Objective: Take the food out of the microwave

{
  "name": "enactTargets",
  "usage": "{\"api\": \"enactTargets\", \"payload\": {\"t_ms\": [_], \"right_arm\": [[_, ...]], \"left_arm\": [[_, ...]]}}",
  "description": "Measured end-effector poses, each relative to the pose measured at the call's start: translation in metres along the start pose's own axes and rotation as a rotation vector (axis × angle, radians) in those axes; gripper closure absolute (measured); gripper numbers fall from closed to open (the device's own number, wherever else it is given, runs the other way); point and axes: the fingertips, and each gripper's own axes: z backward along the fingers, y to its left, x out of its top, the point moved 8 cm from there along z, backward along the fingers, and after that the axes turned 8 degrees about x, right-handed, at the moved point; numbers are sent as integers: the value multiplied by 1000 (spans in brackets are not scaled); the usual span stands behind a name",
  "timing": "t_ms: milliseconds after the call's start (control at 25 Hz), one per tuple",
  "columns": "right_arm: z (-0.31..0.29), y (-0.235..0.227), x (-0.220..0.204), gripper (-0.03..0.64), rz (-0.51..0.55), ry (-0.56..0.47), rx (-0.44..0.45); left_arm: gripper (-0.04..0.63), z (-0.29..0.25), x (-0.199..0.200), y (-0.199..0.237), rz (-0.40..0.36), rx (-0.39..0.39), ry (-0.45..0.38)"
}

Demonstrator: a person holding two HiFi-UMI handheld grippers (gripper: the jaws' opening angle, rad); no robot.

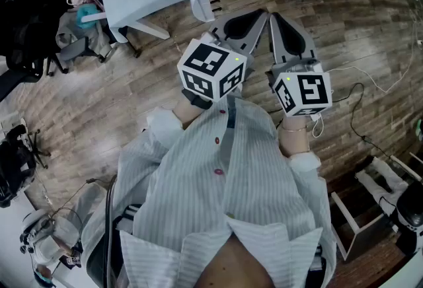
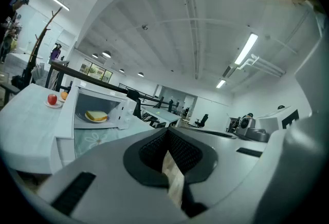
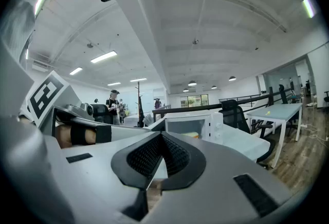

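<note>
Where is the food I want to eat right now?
In the left gripper view, the food lies on a plate inside the open microwave, at the picture's left, just right of the red apple.

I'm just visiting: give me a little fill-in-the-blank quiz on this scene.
The microwave door stands ____.
The food inside lies on a ____.
Beside the microwave, a red ____ sits by an orange.
The left claw and right claw are both ____, holding nothing.
Missing words: open; plate; apple; shut.
</note>
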Motion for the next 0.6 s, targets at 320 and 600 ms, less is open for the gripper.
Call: {"api": "enactTargets", "payload": {"t_ms": [320, 600], "right_arm": [[7, -9, -5, 588, -21, -12, -14], [23, -26, -11, 588, -31, -7, -21]], "left_arm": [[588, -7, -7, -3, 16, 3, 4], [588, -19, -15, -15, 29, 18, -1]]}}
